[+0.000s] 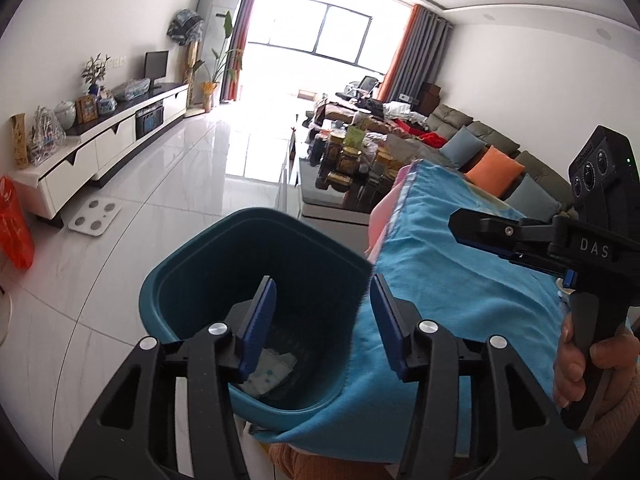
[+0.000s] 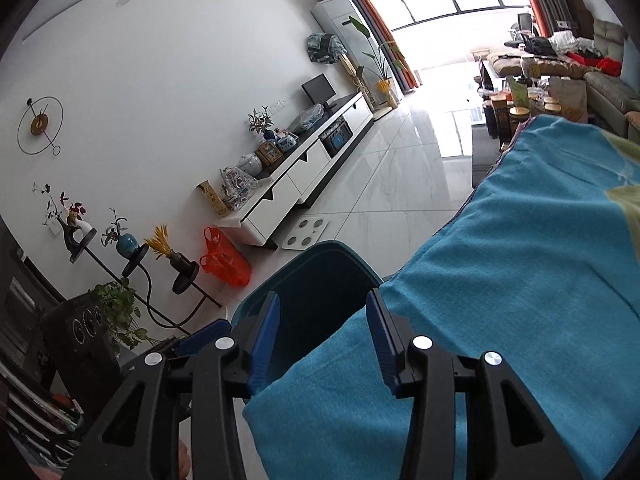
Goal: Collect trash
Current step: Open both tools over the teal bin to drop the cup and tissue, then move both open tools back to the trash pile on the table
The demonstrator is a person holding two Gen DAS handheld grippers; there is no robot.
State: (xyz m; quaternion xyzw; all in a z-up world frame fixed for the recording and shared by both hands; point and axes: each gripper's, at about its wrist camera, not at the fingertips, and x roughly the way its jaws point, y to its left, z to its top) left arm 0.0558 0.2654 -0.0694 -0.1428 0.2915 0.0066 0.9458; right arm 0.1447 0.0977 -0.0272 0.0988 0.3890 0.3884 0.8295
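The bin (image 1: 256, 280) stands beside the blue cloth (image 1: 460, 280) that covers the surface; crumpled paper (image 1: 270, 372) already lies at the bin's bottom. The left tongs (image 1: 324, 320) hang over the bin, jaws partly apart, empty; the right tongs (image 2: 324, 336) hover above the bin's edge, likewise parted and empty. The drop looks done; next, I judge, comes seeking more trash away from the bin.

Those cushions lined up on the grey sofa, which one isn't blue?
The orange cushion, seen from the left wrist camera. It sits between two muted blue cushions, one further toward the window and one nearer, and is the only warm-coloured one in the row.
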